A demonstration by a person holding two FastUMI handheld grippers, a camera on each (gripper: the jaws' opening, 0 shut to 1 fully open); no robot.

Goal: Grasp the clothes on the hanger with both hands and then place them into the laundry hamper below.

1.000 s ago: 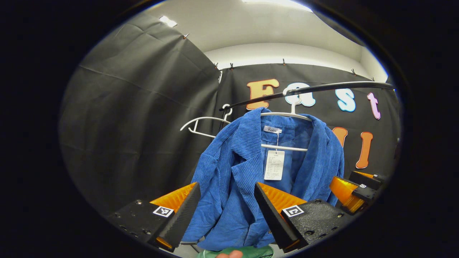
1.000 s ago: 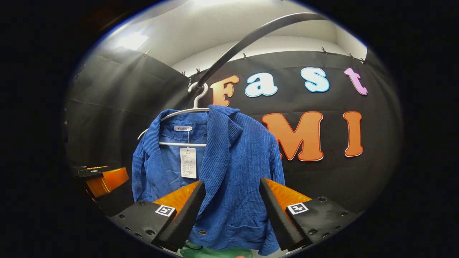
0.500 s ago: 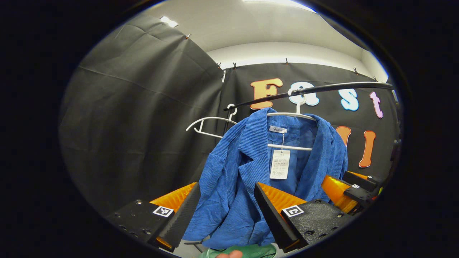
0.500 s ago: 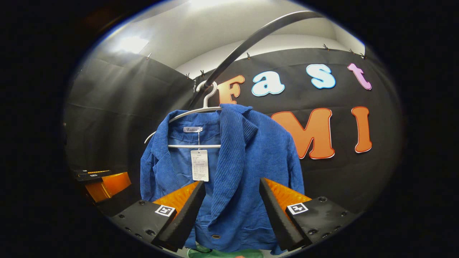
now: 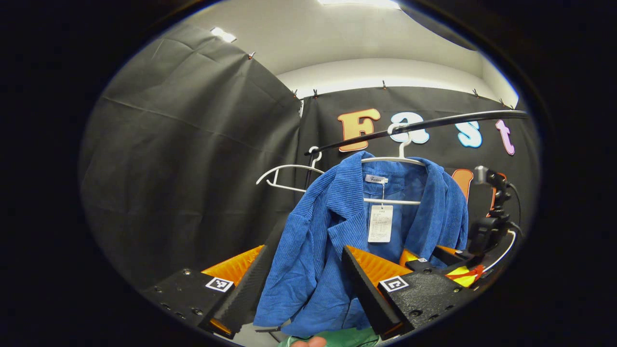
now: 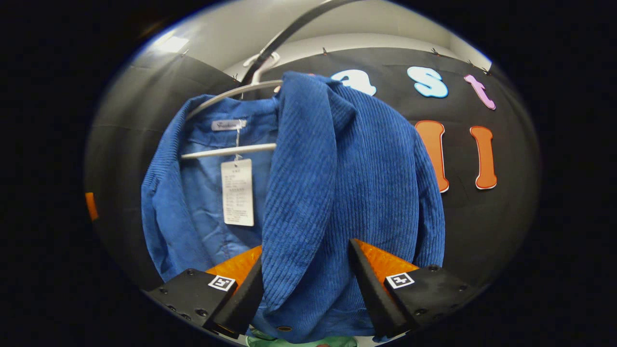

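The task is sitting at its very start: nothing has been grasped yet. The blue corduroy jacket [image 5: 337, 241] is hanging on a white hanger [image 5: 393, 159], which is hooked over a dark rail [image 5: 434, 123] running toward 2 o'clock in the left gripper view. A paper tag [image 5: 380, 223] is dangling from the collar, inside the open front.

The left gripper [image 5: 301, 284] is standing spread wide, its fingers framing the jacket's front panel near 6 o'clock; the cloth looks to be lying beyond the tips rather than between them, though the inner finger may be brushing it, which I cannot settle. The right gripper [image 6: 308, 289] is likewise spread, and in the right gripper view the lapel [image 6: 299, 193] is looming large and reaching down between its fingers; neither finger is pressing on it as far as I can judge. That same gripper is also showing in the left gripper view at about 4 o'clock, close beside the jacket's far edge.

A second, bare hanger [image 5: 284, 176] is hanging on the rail at about 10 o'clock from the jacket. A green rim [image 5: 337, 337], probably the laundry hamper, is peeking out below the hem at 6 o'clock.

Everything is left to do: closing both grippers on the cloth, drawing the jacket off the hanger, and lowering it into the hamper.
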